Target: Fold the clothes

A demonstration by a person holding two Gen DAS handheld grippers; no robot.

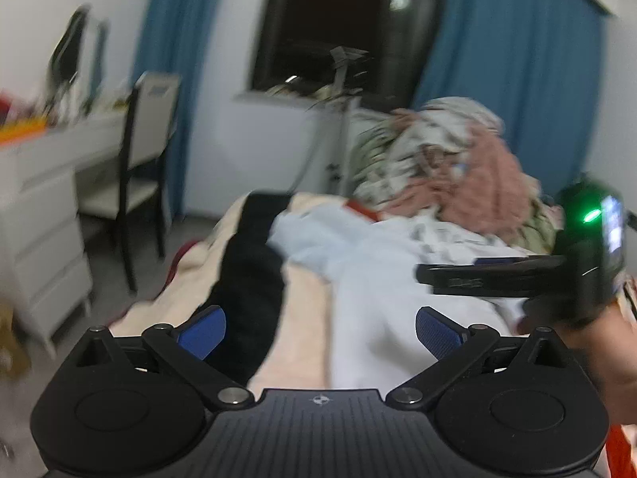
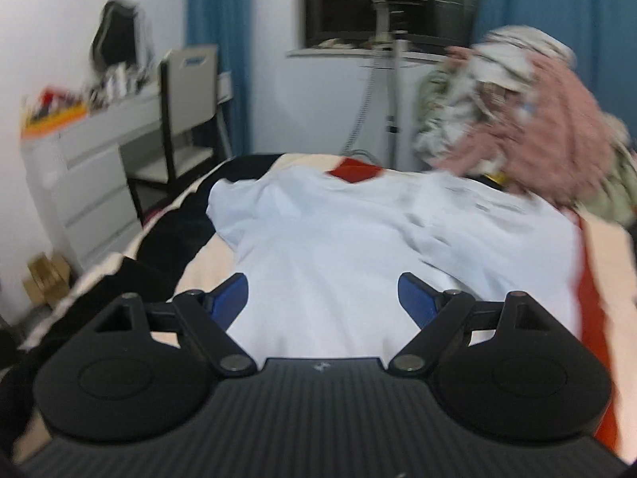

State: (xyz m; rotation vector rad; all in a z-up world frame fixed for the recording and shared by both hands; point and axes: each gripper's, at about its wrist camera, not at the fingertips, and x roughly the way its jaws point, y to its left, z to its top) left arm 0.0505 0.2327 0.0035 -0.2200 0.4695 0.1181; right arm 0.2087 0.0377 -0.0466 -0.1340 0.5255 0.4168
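Note:
A pale blue-white garment [image 2: 338, 239] lies spread and rumpled on the bed, seen also in the left wrist view [image 1: 358, 279]. A black cloth [image 1: 247, 279] lies along its left side. My left gripper [image 1: 320, 332] is open above the seam between the black cloth and the pale garment, nothing between its blue pads. My right gripper [image 2: 322, 298] is open over the near part of the pale garment, jaws wide and empty. In the left wrist view, the right gripper [image 1: 428, 275] reaches in from the right edge, held by a hand. Both views are motion-blurred.
A heap of pink, green and patterned clothes [image 2: 529, 127] fills the bed's far right. A red patch [image 2: 354, 171] shows at the far end. A white drawer desk [image 2: 83, 175] and a chair [image 2: 187, 111] stand left. Blue curtains [image 1: 505, 51] frame a dark window.

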